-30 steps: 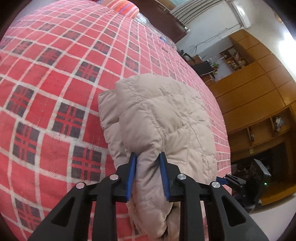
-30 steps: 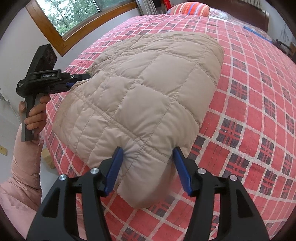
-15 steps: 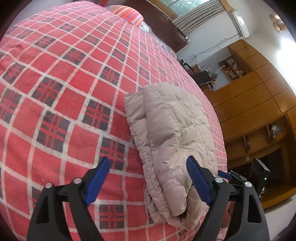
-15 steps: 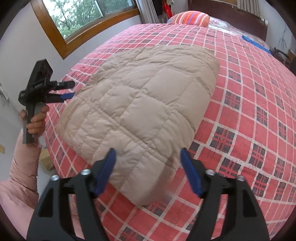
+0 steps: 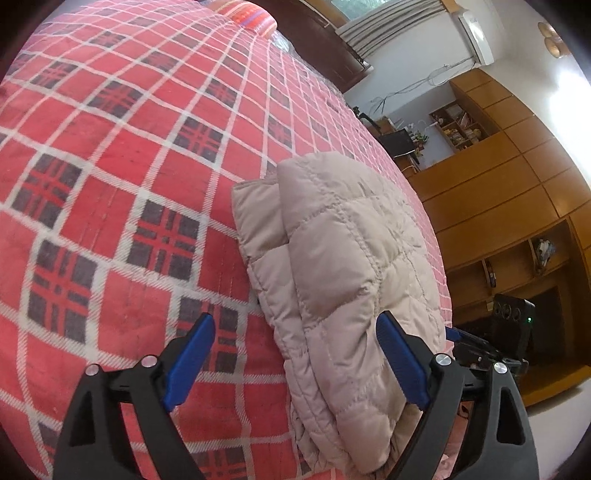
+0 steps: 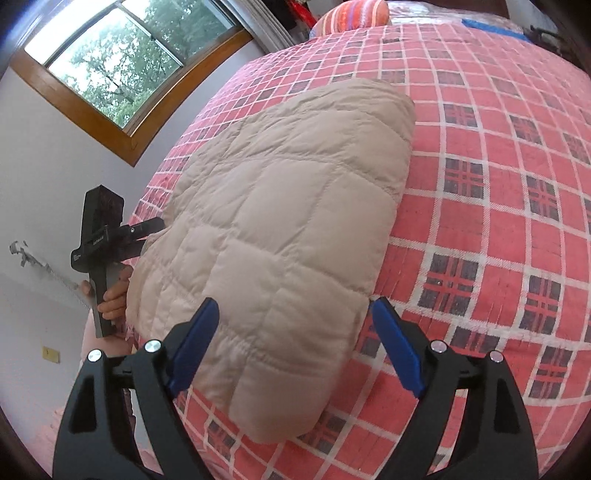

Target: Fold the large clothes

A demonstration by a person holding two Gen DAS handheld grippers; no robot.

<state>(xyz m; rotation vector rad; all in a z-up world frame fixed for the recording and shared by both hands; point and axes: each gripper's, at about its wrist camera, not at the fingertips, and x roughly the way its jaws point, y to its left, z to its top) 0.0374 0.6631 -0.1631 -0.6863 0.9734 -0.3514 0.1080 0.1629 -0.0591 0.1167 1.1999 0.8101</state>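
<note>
— One bed (image 5: 110, 155) fills most of both views, covered in a red plaid spread with white lines and dark checks. What lies on it?

— A beige quilted jacket (image 6: 280, 206), folded into a thick, puffy bundle. It sits near the edge of the bed closest to the person, with bare plaid spread stretching away beyond it. In the left wrist view the jacket (image 5: 343, 280) shows stacked layers along its side, the upper layer lying over a narrower lower one.

— And the room around it?

— Wooden cabinets (image 5: 517, 192) with open shelves stand past the bed in the left wrist view, and a wood-framed window (image 6: 122, 62) with trees outside shows in the right wrist view. A striped pillow (image 6: 351, 14) rests at the far end of the bed.

— How do the tools stand?

— The left gripper (image 5: 295, 354) has its blue fingers (image 5: 192, 354) spread wide, one over the plaid spread, the other over the jacket's near end, clamping nothing. The right gripper (image 6: 291, 343) is spread wide too; its fingers (image 6: 195, 343) straddle the jacket's near corner without pinching it.

— Anything smaller?

— In the right wrist view a hand (image 6: 110, 295) grips the black handle of the left gripper just beside the jacket's left edge, with a pink sleeve (image 6: 92, 343) below it.
</note>
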